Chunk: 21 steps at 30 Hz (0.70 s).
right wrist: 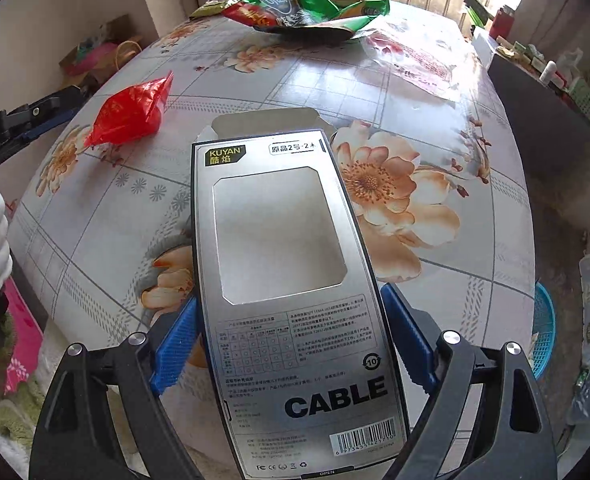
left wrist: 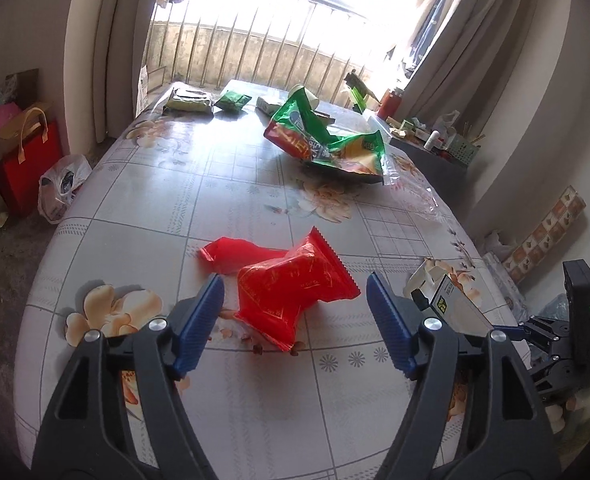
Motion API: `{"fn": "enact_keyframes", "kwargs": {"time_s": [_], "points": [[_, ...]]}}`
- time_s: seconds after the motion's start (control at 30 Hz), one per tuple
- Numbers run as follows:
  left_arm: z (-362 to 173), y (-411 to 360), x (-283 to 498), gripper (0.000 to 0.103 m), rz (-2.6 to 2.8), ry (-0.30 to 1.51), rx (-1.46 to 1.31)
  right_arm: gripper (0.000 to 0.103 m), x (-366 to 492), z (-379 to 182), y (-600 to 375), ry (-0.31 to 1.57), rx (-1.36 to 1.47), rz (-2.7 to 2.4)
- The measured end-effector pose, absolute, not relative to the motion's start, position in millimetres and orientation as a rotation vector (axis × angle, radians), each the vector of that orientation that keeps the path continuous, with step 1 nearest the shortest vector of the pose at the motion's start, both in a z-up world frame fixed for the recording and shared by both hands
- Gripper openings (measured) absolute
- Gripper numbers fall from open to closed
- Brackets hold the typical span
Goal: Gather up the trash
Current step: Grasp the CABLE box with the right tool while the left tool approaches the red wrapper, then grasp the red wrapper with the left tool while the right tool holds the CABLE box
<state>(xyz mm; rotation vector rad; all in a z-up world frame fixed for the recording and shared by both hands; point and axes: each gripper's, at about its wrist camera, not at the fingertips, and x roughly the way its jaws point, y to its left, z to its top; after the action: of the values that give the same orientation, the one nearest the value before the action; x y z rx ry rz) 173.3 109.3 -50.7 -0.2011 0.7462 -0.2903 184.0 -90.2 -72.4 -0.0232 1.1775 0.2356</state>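
Silver carton (right wrist: 287,280) marked "KUYAN", "CABLE", centre frame, between right gripper (right wrist: 291,344) jaws, spread wide; contact unclear. Left gripper (left wrist: 295,320) jaws wide, empty, above red wrapper (left wrist: 295,292) on floral surface (left wrist: 155,184).

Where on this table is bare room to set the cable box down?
Bare floral tablecloth lies between the red crinkled wrapper and the green snack bags. The far edge near the window is crowded with packets.

Worktop (left wrist: 167,200) with floral cloth carries a red wrapper (left wrist: 295,296) near its front, green snack bags (left wrist: 327,140) farther back, and a clear plastic sheet (right wrist: 415,64) alongside.
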Motion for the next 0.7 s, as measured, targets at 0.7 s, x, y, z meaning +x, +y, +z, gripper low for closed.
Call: {"fn": "enact_keyframes", "kwargs": {"time_s": [0.7], "points": [[-96, 51, 199, 0.045, -0.411, 0.991, 0.157, 0.085, 187, -74, -86, 1.16, 0.08, 0.23]]}}
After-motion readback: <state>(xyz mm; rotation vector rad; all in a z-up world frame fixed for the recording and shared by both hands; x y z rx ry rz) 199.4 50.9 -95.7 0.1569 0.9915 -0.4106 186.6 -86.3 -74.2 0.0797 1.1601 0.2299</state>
